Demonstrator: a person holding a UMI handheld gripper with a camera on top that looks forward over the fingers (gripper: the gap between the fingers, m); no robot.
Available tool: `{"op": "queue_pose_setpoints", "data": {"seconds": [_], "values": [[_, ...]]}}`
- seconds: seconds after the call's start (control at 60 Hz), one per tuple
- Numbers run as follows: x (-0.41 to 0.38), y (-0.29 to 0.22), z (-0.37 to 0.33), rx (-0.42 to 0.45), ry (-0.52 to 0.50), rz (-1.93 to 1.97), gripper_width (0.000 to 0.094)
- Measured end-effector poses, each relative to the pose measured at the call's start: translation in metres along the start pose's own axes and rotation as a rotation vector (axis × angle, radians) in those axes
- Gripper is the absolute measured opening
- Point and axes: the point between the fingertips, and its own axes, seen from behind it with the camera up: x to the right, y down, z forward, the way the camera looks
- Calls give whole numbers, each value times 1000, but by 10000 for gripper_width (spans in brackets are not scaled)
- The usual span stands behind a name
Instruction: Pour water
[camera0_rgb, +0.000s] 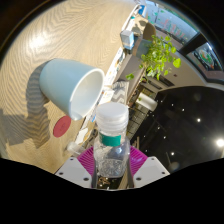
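The wooden table (70, 35) is the biggest thing here, and it looks tipped over to one side, so the gripper (111, 163) is leaning a lot as it looks out. A wide bare stretch of the tabletop spreads beyond the cup, with room to move there. On the other side the table ends, and past its edge sits a dark shiny surface (190, 120) with small bright lights on it. A green leafy plant (158, 55) stands near that edge, beyond the bottle. The light blue cup (68, 86) is big and round, and its open mouth faces the bottle. It lies on its side in this tipped view, just beside the bottle's top, and I cannot tell if they touch. It throws a shadow on the wood. A small red round thing (62, 127) shows just under the cup. The clear plastic bottle (111, 135) has a white cap and stands between the two fingers. The pink pads (89, 159) press on both of its sides, so the tongs are closed only as far as the bottle lets them and grip it tight.
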Motion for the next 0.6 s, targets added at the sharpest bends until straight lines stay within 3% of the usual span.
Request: {"op": "queue_pose_setpoints", "data": {"seconds": [0.25,0.6], "values": [[0,-12,-3,32,-28,-31,409],[33,36,-16,68,-127,683,412]]}}
